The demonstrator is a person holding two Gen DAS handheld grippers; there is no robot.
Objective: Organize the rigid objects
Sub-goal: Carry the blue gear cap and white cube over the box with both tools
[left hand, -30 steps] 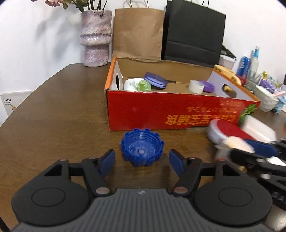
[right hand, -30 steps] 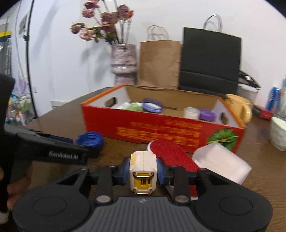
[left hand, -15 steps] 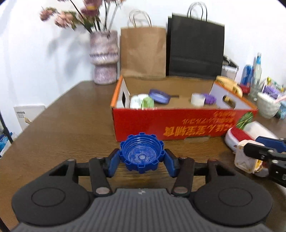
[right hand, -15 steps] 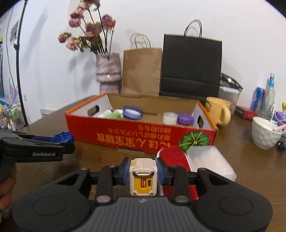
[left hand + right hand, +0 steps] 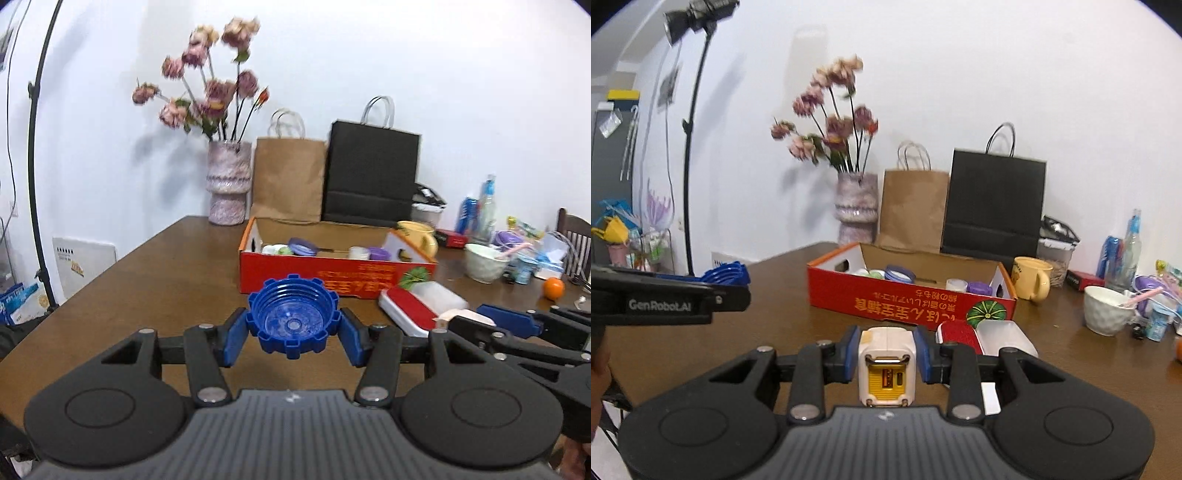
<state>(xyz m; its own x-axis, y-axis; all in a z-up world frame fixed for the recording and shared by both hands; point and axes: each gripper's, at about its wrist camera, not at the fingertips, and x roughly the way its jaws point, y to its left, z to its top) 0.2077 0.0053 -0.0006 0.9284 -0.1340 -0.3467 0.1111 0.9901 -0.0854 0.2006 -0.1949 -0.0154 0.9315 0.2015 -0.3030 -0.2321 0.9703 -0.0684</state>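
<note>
My left gripper is shut on a blue ridged bottle cap, held above the brown table. My right gripper is shut on a small white and yellow charger block. Beyond both stands an open red cardboard box holding several lids and small jars. In the right wrist view the left gripper shows at the left edge with the blue cap; the red box lies ahead.
A red and white lidded container lies in front of the box. A vase of dried flowers, a brown paper bag and a black bag stand at the back. A yellow mug, a white bowl and bottles crowd the right.
The left gripper closed on the blue cap and lifted it off the table. Both grippers rose and pulled back from the box, which now looks smaller and farther. The right keeps its charger block.
</note>
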